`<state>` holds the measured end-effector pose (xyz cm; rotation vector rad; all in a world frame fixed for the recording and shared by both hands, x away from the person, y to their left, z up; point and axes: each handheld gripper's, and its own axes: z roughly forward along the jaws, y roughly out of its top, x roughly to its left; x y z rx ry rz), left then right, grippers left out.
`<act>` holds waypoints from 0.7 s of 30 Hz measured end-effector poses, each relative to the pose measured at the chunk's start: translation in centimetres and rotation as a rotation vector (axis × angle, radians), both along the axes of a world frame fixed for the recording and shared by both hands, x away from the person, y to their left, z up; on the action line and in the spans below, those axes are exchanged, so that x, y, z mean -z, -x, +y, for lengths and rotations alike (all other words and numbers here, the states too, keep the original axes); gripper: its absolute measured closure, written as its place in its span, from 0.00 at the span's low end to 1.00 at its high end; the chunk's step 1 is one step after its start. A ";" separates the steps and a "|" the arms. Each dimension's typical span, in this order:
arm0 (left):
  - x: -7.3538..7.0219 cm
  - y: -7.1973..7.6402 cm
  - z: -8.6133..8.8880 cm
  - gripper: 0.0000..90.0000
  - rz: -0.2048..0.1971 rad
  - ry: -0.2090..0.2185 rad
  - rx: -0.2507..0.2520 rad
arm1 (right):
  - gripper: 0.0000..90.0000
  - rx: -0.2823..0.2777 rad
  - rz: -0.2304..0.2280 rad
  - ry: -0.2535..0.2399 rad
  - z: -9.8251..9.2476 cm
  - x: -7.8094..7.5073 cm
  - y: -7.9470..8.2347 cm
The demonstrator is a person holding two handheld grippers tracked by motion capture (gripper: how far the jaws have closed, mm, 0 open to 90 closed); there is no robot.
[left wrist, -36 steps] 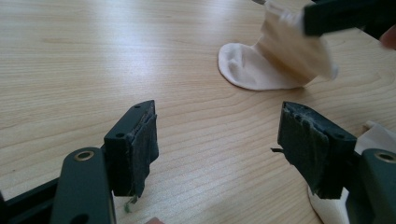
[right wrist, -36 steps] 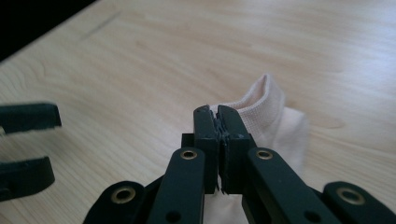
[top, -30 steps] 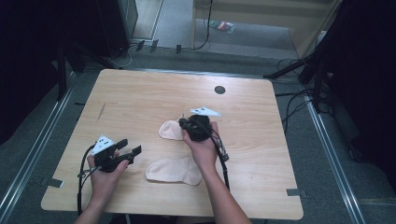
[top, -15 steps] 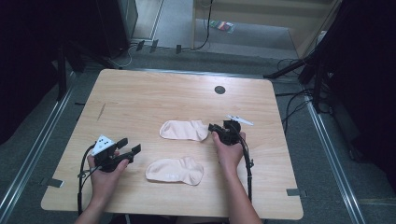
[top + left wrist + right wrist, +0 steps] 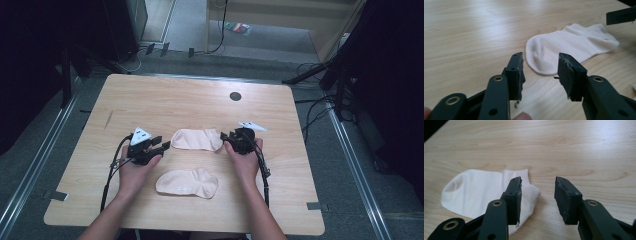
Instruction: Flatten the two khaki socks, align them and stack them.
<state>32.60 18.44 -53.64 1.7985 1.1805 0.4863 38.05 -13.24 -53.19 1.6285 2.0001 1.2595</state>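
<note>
Two pale socks lie on my desk (image 5: pixel 165 97): the far sock (image 5: pixel 196 139) stretches between my tools, and the near sock (image 5: pixel 187 183) sits closer to me. My left tool (image 5: pixel 159 146) points at the far sock's toe, jaws apart. My right tool (image 5: pixel 229 135) hovers at its cuff, jaws apart and holding nothing.

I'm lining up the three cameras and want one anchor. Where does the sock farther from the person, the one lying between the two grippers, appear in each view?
High view: the far sock lies mid-table between the left gripper and right gripper.
Left gripper view: upper right, toe just beyond the open jaws.
Right gripper view: left side, cuff behind the left jaw.
Shared landmark: the wooden tabletop.
</note>
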 end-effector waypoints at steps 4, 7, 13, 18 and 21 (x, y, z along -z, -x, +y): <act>0.3 -1.9 -1.1 0.71 0.036 -0.031 0.007 | 0.63 -0.013 0.020 0.025 0.7 0.6 -0.1; 0.7 -2.9 -1.8 0.74 0.058 -0.050 0.021 | 0.62 -0.012 0.030 0.033 0.9 0.9 -0.1; 1.2 -4.0 -2.7 0.86 0.093 -0.077 0.042 | 0.69 -0.013 0.034 0.059 1.5 1.3 -0.2; 1.3 -4.4 -2.8 0.96 0.128 -0.079 0.050 | 0.91 -0.017 0.037 0.092 2.0 1.3 -0.1; 1.0 -4.1 -2.5 0.99 0.125 -0.113 0.057 | 0.98 -0.022 0.027 0.078 1.8 1.1 0.2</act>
